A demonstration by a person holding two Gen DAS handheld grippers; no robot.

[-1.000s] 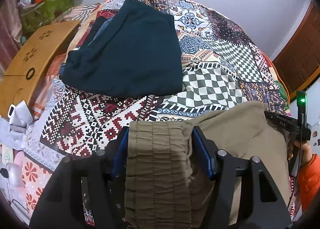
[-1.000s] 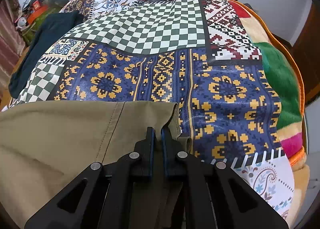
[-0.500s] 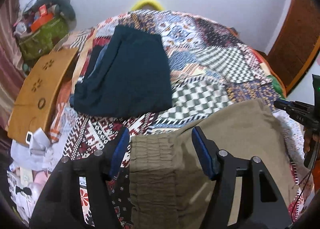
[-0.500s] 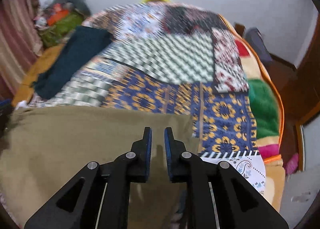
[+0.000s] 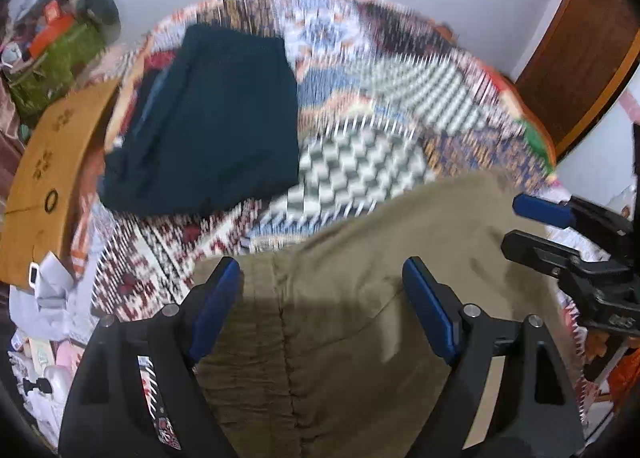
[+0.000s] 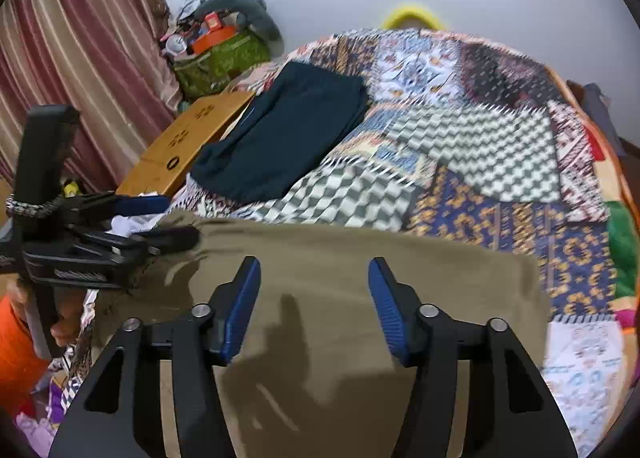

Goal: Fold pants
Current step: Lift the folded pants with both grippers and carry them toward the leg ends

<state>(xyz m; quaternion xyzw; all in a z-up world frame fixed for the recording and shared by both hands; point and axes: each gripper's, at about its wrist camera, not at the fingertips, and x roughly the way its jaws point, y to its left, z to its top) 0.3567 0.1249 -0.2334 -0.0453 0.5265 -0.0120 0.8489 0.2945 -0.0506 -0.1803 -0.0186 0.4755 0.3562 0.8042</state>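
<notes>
Olive-brown pants [image 5: 360, 298] lie flat on the patchwork quilt [image 5: 360, 161], elastic waistband at the near left. My left gripper [image 5: 322, 298] hovers above the waistband with its jaws opening; its blue pads [image 5: 216, 306] stand wide apart and do not press the cloth. In the right wrist view the pants [image 6: 360, 270] spread under my right gripper [image 6: 314, 302], whose jaws are also opening with only air between them. Each gripper shows in the other's view: the right gripper [image 5: 540, 225] by the right edge of the pants, the left gripper [image 6: 160, 221] at their left end.
A folded dark teal garment [image 6: 280, 129] lies further back on the quilt [image 6: 480, 145]. A wooden board [image 6: 188, 141] and a green bag [image 6: 220, 57] sit left of the bed, by a striped curtain [image 6: 80, 57]. A wooden door [image 5: 580, 37] stands at the right.
Both grippers have let go of the pants and lifted back from them. The right jaws went from shut on the hem to wide apart; the left jaws widened off the waistband.
</notes>
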